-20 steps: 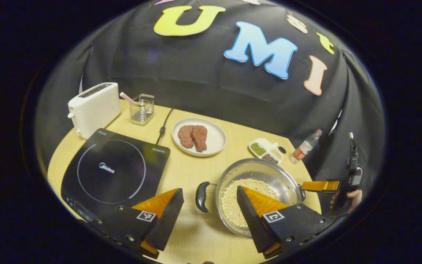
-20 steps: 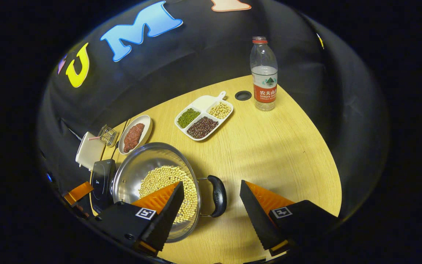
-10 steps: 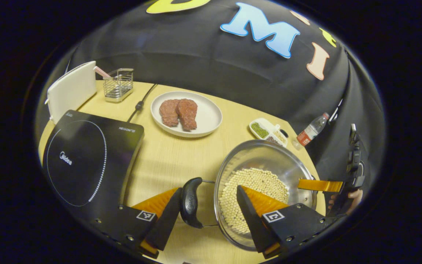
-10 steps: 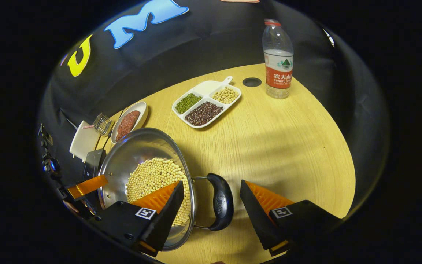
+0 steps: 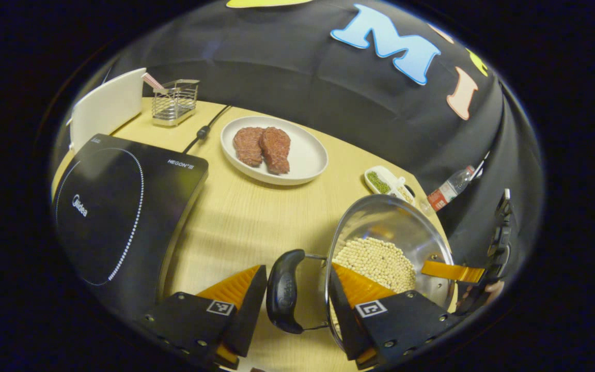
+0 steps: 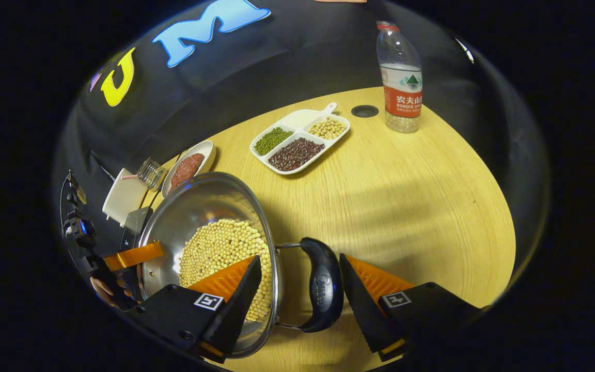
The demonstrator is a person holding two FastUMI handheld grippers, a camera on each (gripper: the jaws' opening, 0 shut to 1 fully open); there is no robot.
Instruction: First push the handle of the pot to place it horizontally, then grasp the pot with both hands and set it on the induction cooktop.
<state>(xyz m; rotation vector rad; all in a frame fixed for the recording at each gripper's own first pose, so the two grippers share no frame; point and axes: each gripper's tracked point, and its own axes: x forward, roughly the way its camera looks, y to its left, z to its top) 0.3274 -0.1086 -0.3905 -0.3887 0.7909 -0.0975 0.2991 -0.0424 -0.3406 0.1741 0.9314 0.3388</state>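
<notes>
A steel pot [image 5: 390, 227] holding pale beans stands on the wooden table, right of the black induction cooktop [image 5: 122, 206]. My left gripper [image 5: 296, 281] is open and straddles the pot's left black handle [image 5: 284, 292]; its left finger nearly touches the handle and its right finger reaches over the rim above the beans. In the right gripper view the pot [image 6: 199, 206] is at the lower left. My right gripper [image 6: 298, 268] is open around the other black handle [image 6: 323, 292], one finger inside the rim. Each view also shows the other gripper beyond the pot.
A white plate [image 5: 302, 155] with two pieces of meat, a white toaster [image 5: 106, 108] and a wire rack [image 5: 173, 101] stand behind the cooktop. A divided dish [image 6: 297, 142] of beans and a water bottle [image 6: 401, 77] stand at the back right. Bare table lies between pot and cooktop.
Both grippers have come down and in toward the pot. Each black handle, ahead of the fingers before, now lies between them. The pot has not moved.
</notes>
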